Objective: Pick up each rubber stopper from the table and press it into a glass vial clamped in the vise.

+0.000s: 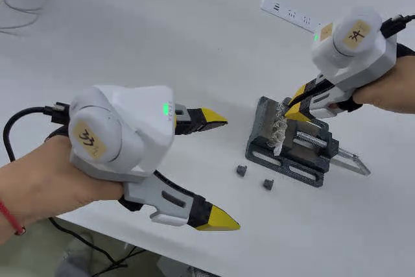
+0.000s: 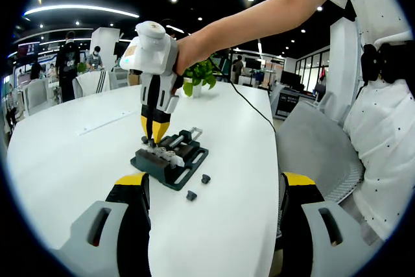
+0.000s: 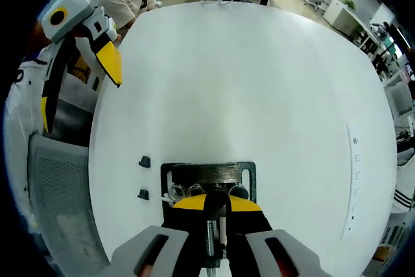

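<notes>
Left claw [image 1: 228,173] gapes wide; right claw [image 1: 290,108] pinches a stopper [image 3: 217,198] over the vise [image 1: 260,139], loose stoppers [image 1: 241,170] beside.

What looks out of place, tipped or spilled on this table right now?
Nothing stands out. The dark grey metal vise sits flat on the white table, and two small dark rubber stoppers lie just beside it.

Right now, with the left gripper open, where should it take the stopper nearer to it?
Probably across its side walls, from straight above: the nearer stopper sits low on the table, clear of the vise and the other stopper, so the open jaws of the left gripper can straddle it.
</notes>
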